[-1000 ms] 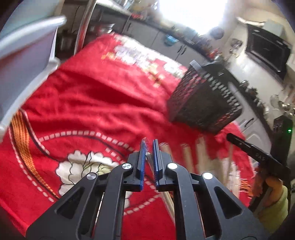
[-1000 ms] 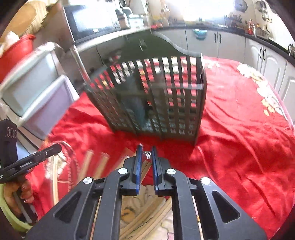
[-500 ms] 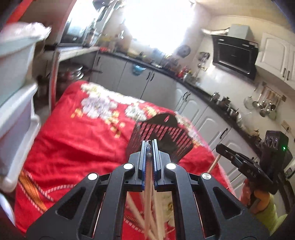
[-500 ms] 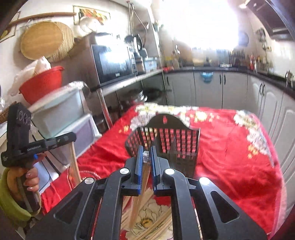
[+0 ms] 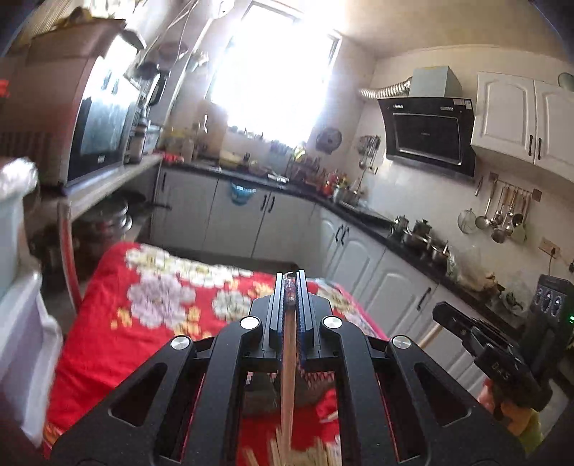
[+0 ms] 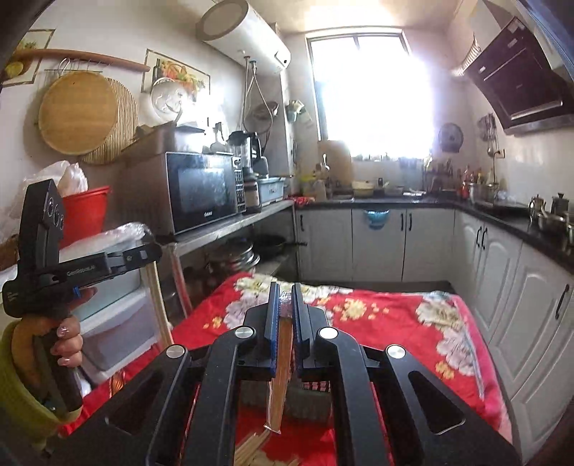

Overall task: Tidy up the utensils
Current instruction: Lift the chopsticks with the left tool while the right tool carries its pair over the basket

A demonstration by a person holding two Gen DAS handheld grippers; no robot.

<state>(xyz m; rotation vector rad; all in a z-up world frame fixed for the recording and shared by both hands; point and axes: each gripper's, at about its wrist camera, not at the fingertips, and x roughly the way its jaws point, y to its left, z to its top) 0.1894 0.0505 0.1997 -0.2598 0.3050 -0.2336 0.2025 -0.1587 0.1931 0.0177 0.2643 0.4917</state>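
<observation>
Now your left gripper clamps a wrapped chopstick pair. Your right gripper pinches another wrapped pair above the red tablecloth.

You're facing a blown-out window over a dark L-shaped counter with white cabinets below. Range hood on the right wall, ladles hanging past it. Microwave on the left shelf, water heater overhead. Red floral tablecloth in front.
</observation>
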